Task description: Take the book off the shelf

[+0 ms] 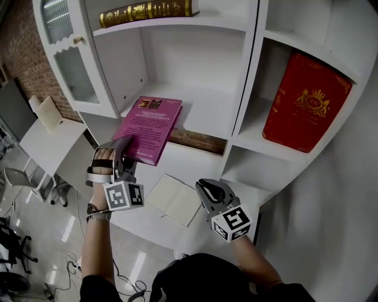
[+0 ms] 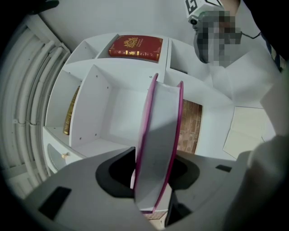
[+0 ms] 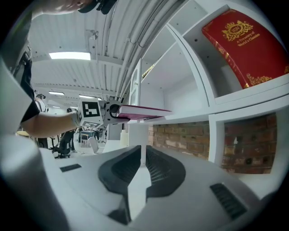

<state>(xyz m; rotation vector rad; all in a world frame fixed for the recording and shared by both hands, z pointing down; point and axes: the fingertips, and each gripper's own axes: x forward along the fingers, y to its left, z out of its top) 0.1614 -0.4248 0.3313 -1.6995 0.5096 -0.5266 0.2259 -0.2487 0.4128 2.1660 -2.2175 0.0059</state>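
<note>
A magenta book (image 1: 155,124) sticks out over the front edge of the middle shelf (image 1: 207,112) of a white bookcase, lying flat with its cover up. My left gripper (image 1: 121,150) is shut on the book's near left edge. In the left gripper view the book's (image 2: 160,135) white page block and magenta covers stand between the two dark pads (image 2: 118,173) and run away from the camera. My right gripper (image 1: 207,187) hovers lower right, over the white ledge, shut and holding nothing. In the right gripper view the book (image 3: 140,111) shows edge-on, held level at the left.
A large red book (image 1: 304,109) leans in the right compartment. A gold-spined book (image 1: 147,12) lies on the top shelf. A beige notebook (image 1: 173,199) rests on the white ledge between my grippers. A cabinet door (image 1: 71,59) stands open at the left.
</note>
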